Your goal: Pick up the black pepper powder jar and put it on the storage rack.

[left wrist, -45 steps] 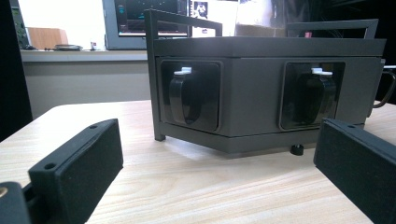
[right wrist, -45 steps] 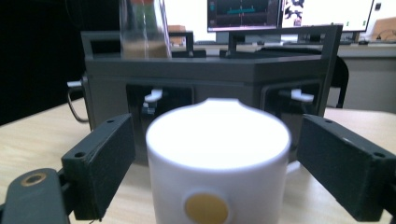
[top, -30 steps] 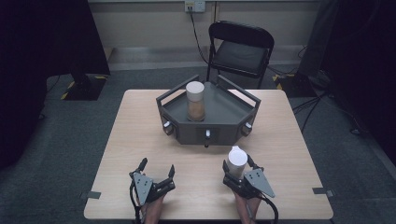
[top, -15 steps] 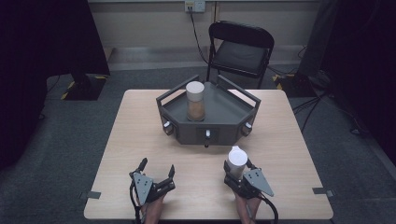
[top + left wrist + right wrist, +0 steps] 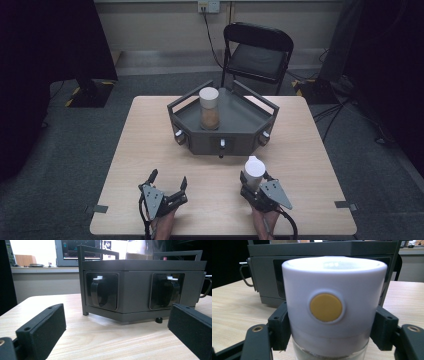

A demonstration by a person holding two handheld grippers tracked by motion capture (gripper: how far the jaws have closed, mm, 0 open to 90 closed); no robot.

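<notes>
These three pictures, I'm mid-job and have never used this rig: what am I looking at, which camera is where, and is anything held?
No robot arm here: a person sits at a wooden table with a hand-held two-jaw tool in each hand. The high view looks down from above the person's side. The other two cameras ride on the tools and look along their black jaws.

On the table stands a dark grey angular tray with railings and latches on its front faces; in it stands a clear jar with a white lid, holding something brown.

The left gripper is open and empty, aimed at the tray. The right gripper has just closed its jaws on a second white-lidded jar, which stands upright on the table; its lid has a yellow round button facing the camera.
</notes>
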